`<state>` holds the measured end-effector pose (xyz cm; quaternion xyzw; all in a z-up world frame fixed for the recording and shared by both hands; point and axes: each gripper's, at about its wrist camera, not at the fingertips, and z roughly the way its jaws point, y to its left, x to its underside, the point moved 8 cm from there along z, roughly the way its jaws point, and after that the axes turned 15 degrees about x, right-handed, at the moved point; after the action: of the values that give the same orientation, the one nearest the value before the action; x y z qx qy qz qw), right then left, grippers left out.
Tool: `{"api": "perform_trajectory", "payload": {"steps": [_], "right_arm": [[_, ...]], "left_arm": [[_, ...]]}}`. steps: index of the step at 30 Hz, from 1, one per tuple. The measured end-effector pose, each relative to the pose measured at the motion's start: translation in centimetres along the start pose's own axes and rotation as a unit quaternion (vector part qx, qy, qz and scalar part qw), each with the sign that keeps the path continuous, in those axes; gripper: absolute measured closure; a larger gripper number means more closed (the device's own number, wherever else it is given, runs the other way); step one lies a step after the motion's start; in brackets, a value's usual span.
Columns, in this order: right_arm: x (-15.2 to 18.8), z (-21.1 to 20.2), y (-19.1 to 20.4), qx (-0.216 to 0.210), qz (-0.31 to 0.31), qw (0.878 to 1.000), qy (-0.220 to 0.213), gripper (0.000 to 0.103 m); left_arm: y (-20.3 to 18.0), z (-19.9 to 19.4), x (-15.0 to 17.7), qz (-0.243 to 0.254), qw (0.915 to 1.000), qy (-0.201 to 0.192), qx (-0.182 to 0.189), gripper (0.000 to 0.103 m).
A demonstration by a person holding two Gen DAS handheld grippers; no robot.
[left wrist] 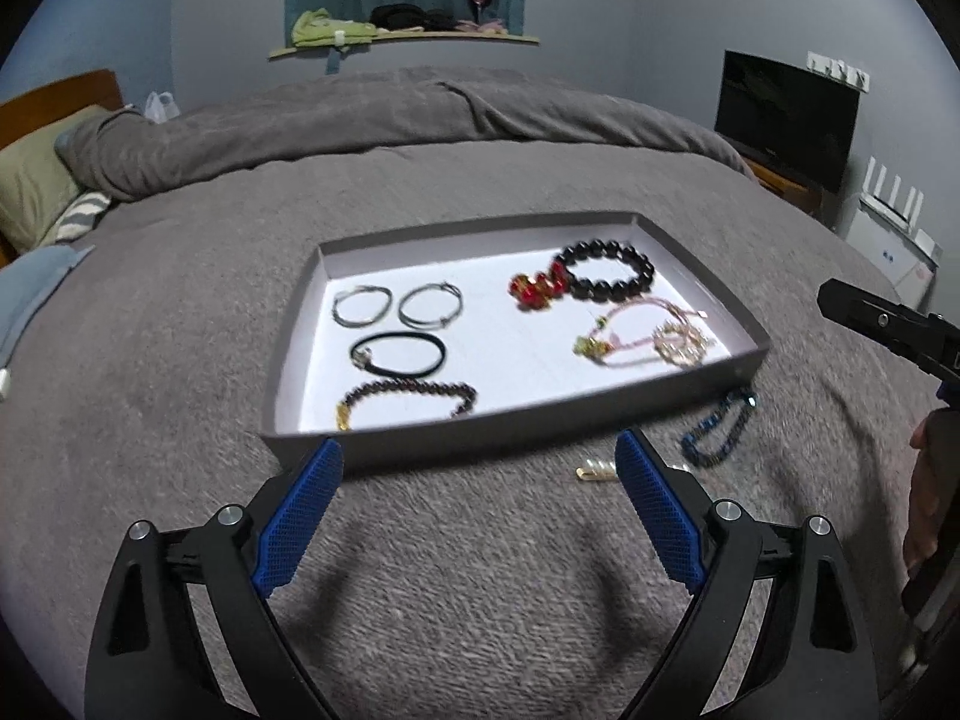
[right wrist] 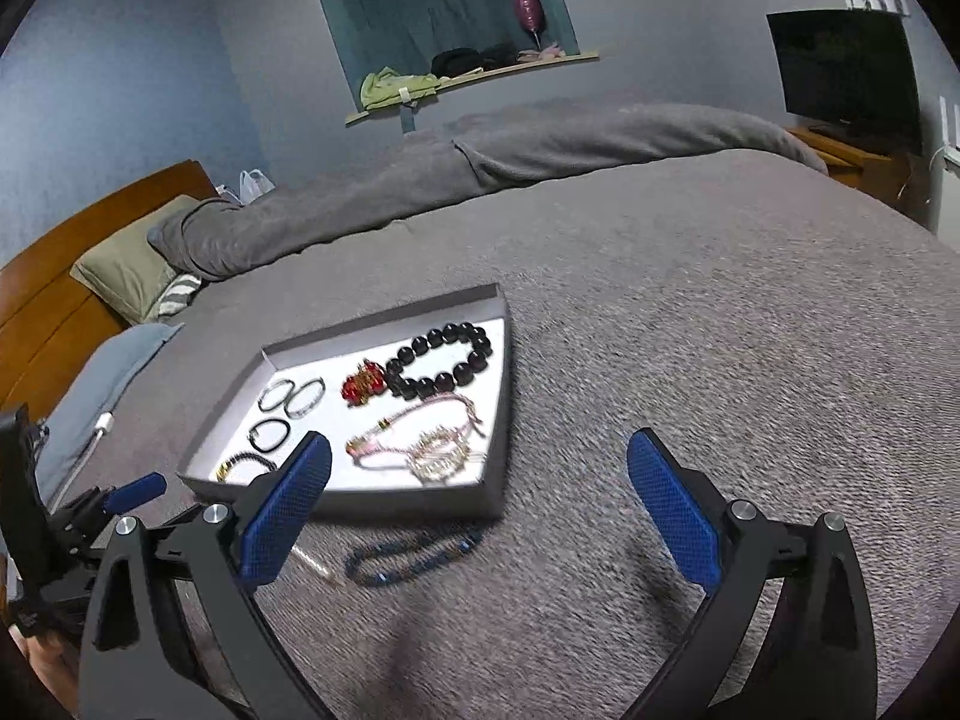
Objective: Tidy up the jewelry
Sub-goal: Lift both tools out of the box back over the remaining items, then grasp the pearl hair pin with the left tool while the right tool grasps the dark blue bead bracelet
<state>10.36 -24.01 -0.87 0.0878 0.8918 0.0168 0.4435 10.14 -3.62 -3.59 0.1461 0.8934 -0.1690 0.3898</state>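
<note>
A grey tray with a white floor (left wrist: pixel 606 420) (right wrist: pixel 420 507) lies on the bed and holds several bracelets: black beads (left wrist: pixel 606 271) (right wrist: pixel 441 360), red beads (left wrist: pixel 536 286), pink cord (left wrist: pixel 645 333), thin rings (left wrist: pixel 393 306), a black band (left wrist: pixel 399 354), dark beads (left wrist: pixel 408 399). A blue bracelet (left wrist: pixel 717 429) (right wrist: pixel 414 552) and a small gold piece (left wrist: pixel 594 471) lie on the blanket in front of the tray. My left gripper (left wrist: pixel 480 468) is open and empty before the tray's near wall. My right gripper (right wrist: pixel 480 468) is open and empty above the blue bracelet.
The grey blanket (left wrist: pixel 420 570) covers the bed. Pillows (left wrist: pixel 36 198) lie at the far left by the wooden headboard. A TV (left wrist: pixel 786 120) stands at the right. A wall shelf (left wrist: pixel 402 36) holds clothes.
</note>
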Motion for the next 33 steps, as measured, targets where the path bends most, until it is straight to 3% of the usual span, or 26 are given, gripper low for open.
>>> {"api": "perform_trajectory", "payload": {"steps": [5, 11, 15, 26, 29, 31, 33], "right_arm": [[1.2, 0.1, -1.0, 0.012, -0.019, 1.000, 0.007, 0.006], [2.7, 0.6, -2.1, 0.001, 0.002, 0.999, 0.032, 0.005], [3.4, 1.5, -2.6, -0.006, 0.011, 0.998, 0.058, 0.006], [3.4, 1.7, -2.2, -0.005, -0.001, 0.998, 0.059, 0.006], [3.5, 1.6, -1.9, -0.004, -0.009, 0.998, 0.056, 0.006], [3.5, 1.7, -1.8, -0.001, -0.013, 0.998, 0.054, 0.006], [3.5, 1.9, -1.6, 0.001, -0.017, 0.998, 0.054, 0.006]], "left_arm": [[-1.9, 0.9, 1.1, 0.014, 0.9996, 0.014, 0.022, 0.011], [-4.2, 2.6, 2.4, 0.023, 0.9968, 0.041, 0.064, 0.011], [-5.1, 3.7, 2.7, 0.044, 0.9962, 0.045, 0.060, 0.011], [-6.6, 5.7, 2.6, 0.061, 0.9931, 0.052, 0.086, 0.011], [-6.5, 6.0, 2.6, 0.051, 0.9926, 0.054, 0.096, 0.015], [-6.4, 6.0, 2.6, 0.046, 0.9921, 0.053, 0.104, 0.027], [-6.3, 6.0, 2.6, 0.045, 0.9922, 0.053, 0.103, 0.032]]}}
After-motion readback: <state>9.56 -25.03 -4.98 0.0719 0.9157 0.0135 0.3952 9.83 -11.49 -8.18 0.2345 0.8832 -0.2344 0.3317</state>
